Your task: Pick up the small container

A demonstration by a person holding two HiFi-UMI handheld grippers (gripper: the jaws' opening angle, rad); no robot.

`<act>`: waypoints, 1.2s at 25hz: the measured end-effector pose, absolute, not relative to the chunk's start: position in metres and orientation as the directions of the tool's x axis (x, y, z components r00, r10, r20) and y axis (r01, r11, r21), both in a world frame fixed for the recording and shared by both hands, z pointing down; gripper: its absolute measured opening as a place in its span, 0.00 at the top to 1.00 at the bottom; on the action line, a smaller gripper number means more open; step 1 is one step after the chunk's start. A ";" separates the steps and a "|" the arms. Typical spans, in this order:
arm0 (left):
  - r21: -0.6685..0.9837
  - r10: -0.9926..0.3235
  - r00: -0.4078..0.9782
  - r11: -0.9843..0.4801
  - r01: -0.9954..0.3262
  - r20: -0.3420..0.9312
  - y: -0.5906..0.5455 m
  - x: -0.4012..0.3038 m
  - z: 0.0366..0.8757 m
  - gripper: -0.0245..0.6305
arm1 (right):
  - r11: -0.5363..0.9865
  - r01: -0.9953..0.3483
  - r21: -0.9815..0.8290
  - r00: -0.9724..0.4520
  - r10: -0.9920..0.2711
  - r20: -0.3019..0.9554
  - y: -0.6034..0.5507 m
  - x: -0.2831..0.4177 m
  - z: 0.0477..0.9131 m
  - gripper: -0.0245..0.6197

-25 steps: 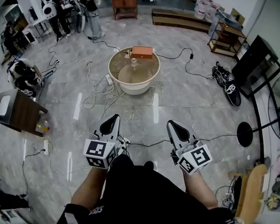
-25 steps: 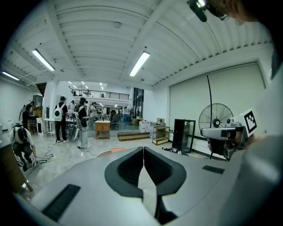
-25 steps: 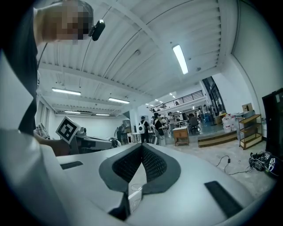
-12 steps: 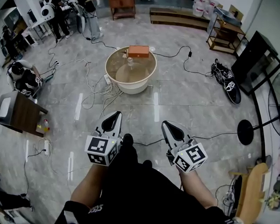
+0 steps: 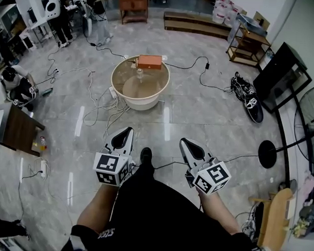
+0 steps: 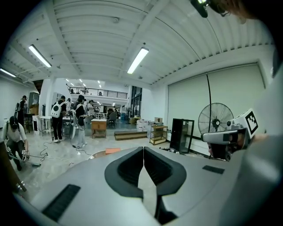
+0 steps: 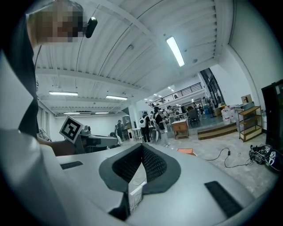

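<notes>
Held side by side, near level, pointing forward: left tool [image 5: 128,130] and right tool [image 5: 183,142] (both closed, empty).

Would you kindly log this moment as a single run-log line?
left gripper: shut, empty | right gripper: shut, empty | round table: ahead, beyond both grippers

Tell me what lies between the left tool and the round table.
In the head view, grey floor with loose white cables lying by the near side of the table, ahead of the left tool; nothing else shows there.
</notes>
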State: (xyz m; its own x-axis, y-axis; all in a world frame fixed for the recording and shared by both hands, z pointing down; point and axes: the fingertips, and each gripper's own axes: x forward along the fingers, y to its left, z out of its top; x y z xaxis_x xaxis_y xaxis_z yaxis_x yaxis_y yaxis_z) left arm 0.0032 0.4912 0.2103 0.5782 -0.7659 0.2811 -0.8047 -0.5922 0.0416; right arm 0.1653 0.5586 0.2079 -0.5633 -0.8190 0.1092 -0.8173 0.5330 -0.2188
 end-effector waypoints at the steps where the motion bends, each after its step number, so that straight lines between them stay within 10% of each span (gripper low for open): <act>1: 0.044 -0.764 0.583 -0.596 -0.802 0.277 0.485 0.006 0.211 0.93 | 0.531 -0.819 -0.218 -0.562 -0.820 0.112 0.552 0.167 0.209 0.94; 30: 0.160 -0.744 0.602 -0.582 -0.797 0.292 0.144 -0.059 0.235 0.93 | 0.558 -0.793 -0.244 -0.607 -0.753 0.254 0.204 0.077 0.221 0.94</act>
